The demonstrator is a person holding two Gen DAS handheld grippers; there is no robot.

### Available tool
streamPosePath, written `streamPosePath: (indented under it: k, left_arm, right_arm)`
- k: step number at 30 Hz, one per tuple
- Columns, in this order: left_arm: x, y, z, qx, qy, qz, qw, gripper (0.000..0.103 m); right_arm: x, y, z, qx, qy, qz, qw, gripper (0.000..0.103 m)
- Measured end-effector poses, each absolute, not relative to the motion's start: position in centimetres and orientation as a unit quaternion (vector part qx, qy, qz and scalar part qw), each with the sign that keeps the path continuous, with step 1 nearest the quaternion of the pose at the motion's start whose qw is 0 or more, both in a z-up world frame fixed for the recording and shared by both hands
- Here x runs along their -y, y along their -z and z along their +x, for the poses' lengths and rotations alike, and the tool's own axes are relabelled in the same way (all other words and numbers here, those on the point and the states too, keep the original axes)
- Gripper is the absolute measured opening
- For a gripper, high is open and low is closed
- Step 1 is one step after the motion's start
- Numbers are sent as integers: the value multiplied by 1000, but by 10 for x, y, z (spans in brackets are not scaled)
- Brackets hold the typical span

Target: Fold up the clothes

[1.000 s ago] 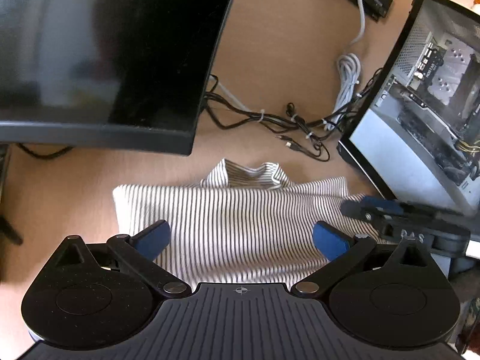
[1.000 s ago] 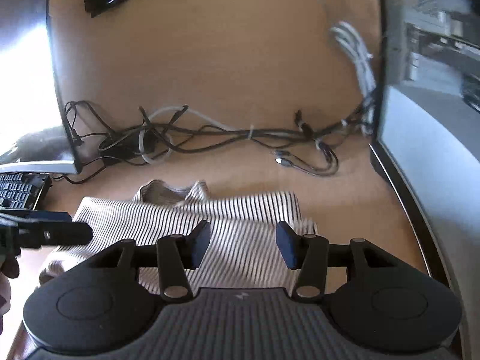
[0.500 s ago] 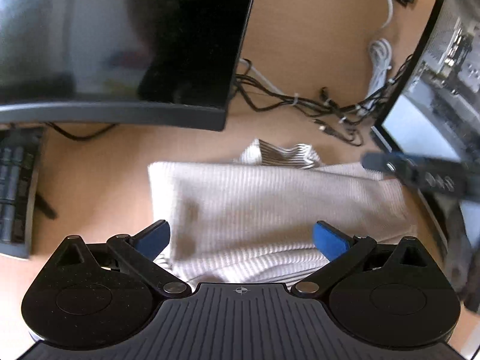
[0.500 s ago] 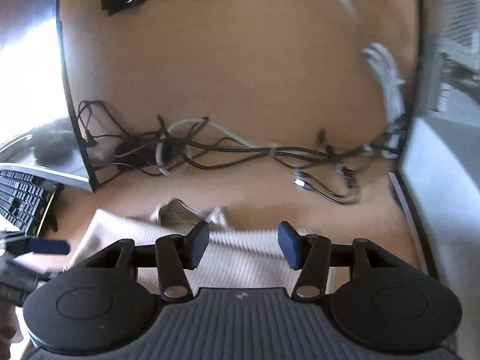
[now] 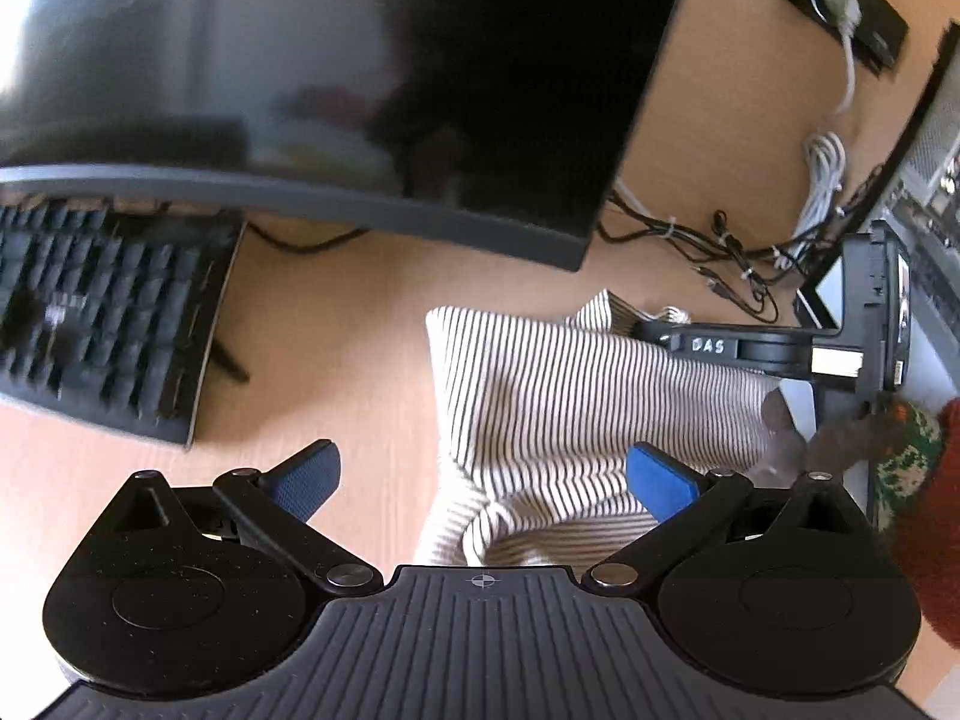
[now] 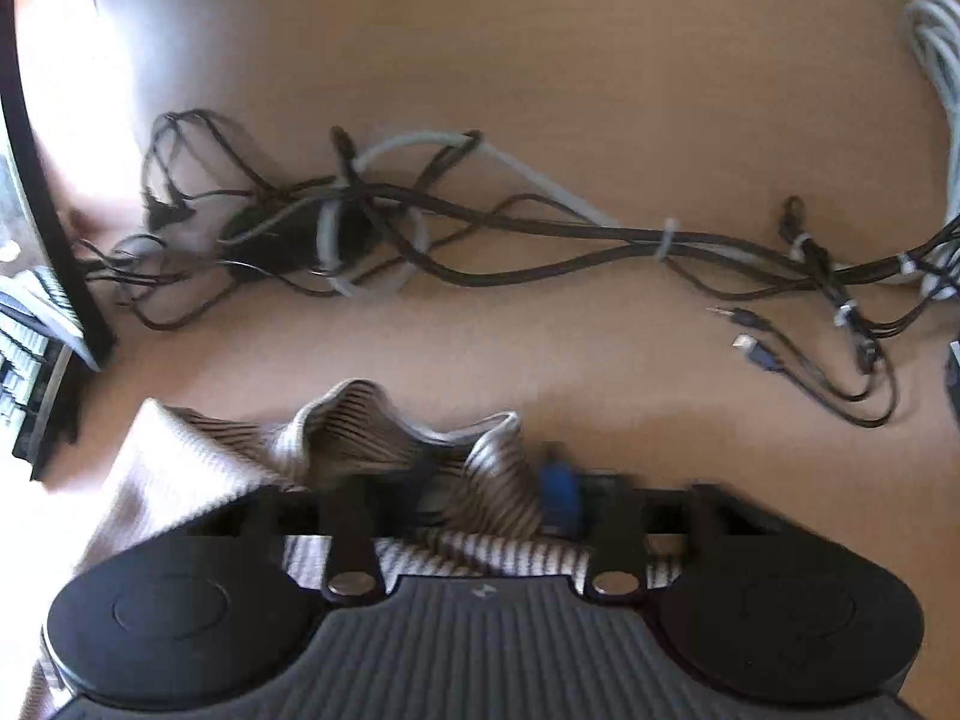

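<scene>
On the desk (image 5: 372, 324), between the dark monitor (image 5: 336, 78) and the glass-sided computer case (image 5: 936, 192), the striped shirt (image 5: 576, 420) lies partly folded while I work it from both sides. A second ago my right gripper (image 6: 489, 495) hung above the cloth with its blue pads apart; now it has dropped to the far edge by the collar, and the pads have drawn in around a raised ridge of striped fabric. Motion blur hides the left pad, so I cannot swear the pinch is complete, but I judge the jaws narrow and gripping the shirt. In the left wrist view that same tool reaches in over the garment's far side, its body marked with white letters. My left gripper (image 5: 480, 483) has slid leftward and pulled back over the same second: the keyboard (image 5: 102, 318) has come into its view, and the shirt's left edge now sits between its fingers rather than beneath both. Its jaws stand wide, holding nothing, and the right pad (image 5: 660, 480) hovers over the rumpled near hem; whether it touches cloth I cannot tell. To me this reads as the start of a fresh fold, the right side taking hold first. The cable tangle (image 6: 480, 240) lies just beyond the collar, near enough to snag if I drag the cloth that way.
</scene>
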State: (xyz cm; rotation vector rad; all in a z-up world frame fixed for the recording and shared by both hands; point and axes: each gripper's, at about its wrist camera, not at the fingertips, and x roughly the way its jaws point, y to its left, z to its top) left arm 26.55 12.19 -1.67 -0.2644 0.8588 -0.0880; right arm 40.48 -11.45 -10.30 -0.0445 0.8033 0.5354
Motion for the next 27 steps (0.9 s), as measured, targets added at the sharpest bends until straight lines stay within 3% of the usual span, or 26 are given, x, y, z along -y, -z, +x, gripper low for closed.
streamPosePath:
  k: [9,18,20,21,22,24,25,26,27]
  left_arm:
    - [-178,7,254,-368,114,-246,889,103]
    - [-141,-5,273,-351,205,-211,889,102]
    - [-130,-2,270,-364,222,-185,886,88]
    - [-124,0,268,-372,230,-170,883,72]
    - [-120,2,266,-381,238,-153,880,63]
    - [-116,11,257,-399,249,-121,874,61]
    - [-116,15,252,-407,253,-109,871,61]
    - [-116,19,247,-412,256,-97,869,61]
    - [-116,23,242,-414,257,-90,869,62]
  right_arm:
    - [166,19,284,-347,-315,50,882,6]
    - [174,79,195,-432,-274,49,858,6]
    - [172,77,187,-427,-273,33,861,6]
    - [174,71,184,-420,-276,25,864,6]
    - [177,63,181,-410,-277,20,869,6]
    - [191,41,174,-382,-283,19,879,8]
    - [200,27,172,-366,-287,27,885,11]
    - [209,13,170,-347,-287,36,892,25]
    - [215,1,170,-328,-280,46,901,54]
